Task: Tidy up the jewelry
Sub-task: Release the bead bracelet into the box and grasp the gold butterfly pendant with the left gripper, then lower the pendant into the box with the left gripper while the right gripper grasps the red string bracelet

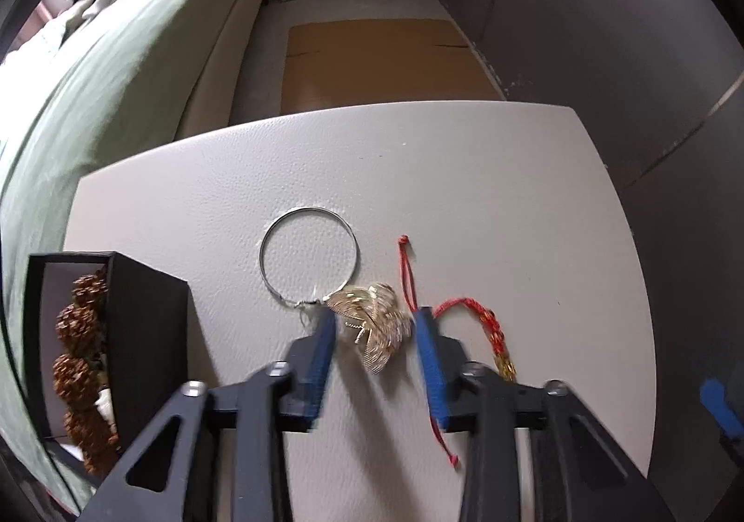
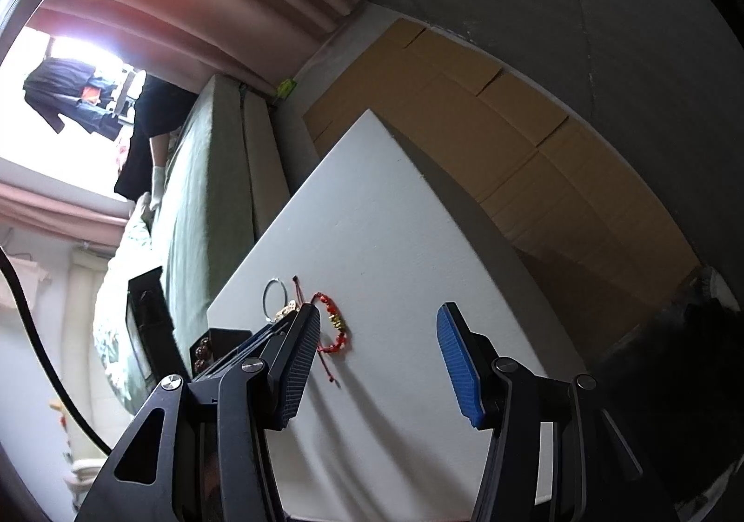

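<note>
On the white table [image 1: 418, 178] lies a silver hoop [image 1: 316, 209] with a cluster of gold leaf charms [image 1: 374, 329] at its near end. My left gripper [image 1: 375, 313] points steeply down over the charms. Its blue pads [image 1: 325, 340] stand on either side of the leaves with thin gaps showing, so it is open. A red cord bracelet [image 1: 493, 331] with red and gold beads lies just right of it, its cord running under the right finger. In the right wrist view my right gripper [image 2: 379, 313] hangs open and empty above the table, near the bracelet [image 2: 335, 327] and hoop [image 2: 265, 301].
An open black box [image 1: 149, 336] holding brown knobbly beads [image 1: 79, 327] stands at the table's left edge. A bed with a green cover [image 1: 116, 94] runs along the left, with a person's gloved hand [image 2: 158, 182] at its far end. Flattened cardboard [image 1: 372, 57] lies on the floor beyond the table.
</note>
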Motion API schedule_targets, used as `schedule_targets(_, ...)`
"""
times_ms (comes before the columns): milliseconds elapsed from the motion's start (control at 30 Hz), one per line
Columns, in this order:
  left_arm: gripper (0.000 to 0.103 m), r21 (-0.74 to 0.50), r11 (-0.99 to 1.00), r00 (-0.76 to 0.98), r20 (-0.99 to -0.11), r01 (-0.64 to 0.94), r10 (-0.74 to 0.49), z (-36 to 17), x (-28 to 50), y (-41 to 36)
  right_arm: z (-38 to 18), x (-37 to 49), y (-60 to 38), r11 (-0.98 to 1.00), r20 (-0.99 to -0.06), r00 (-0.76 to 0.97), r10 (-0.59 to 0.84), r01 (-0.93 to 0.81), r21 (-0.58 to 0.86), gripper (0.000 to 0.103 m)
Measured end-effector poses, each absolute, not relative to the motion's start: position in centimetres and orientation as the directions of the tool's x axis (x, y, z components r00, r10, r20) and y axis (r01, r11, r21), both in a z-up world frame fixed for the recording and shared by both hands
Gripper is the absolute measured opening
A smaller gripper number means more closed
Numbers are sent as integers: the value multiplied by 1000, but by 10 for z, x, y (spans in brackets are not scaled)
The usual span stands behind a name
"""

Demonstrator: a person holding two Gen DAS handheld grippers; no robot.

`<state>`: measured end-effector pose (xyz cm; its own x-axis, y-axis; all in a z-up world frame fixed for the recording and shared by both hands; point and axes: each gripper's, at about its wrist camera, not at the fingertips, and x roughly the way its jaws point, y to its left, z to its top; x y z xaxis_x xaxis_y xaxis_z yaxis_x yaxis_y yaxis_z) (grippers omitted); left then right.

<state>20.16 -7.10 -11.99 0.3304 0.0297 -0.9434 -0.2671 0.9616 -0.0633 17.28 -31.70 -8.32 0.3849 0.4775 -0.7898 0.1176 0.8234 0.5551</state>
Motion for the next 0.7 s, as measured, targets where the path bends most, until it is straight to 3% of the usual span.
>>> schedule_targets(167, 21, -115, 949, 376, -927, -293, 3, -117, 199, -61, -87, 175, -309, 829, -797, 365, 481, 106, 549, 53)
schedule_targets(233, 13, -132, 947, 398, -917, -293, -5, -112, 194, -55, -88, 175, -306, 833, -801, 358, 480, 99, 544, 53)
schedule_targets(700, 12, -204, 934, 447, -893, -294, -54, -75, 166, -6, -102, 183, -262, 876, -839, 297, 456, 18, 482, 53)
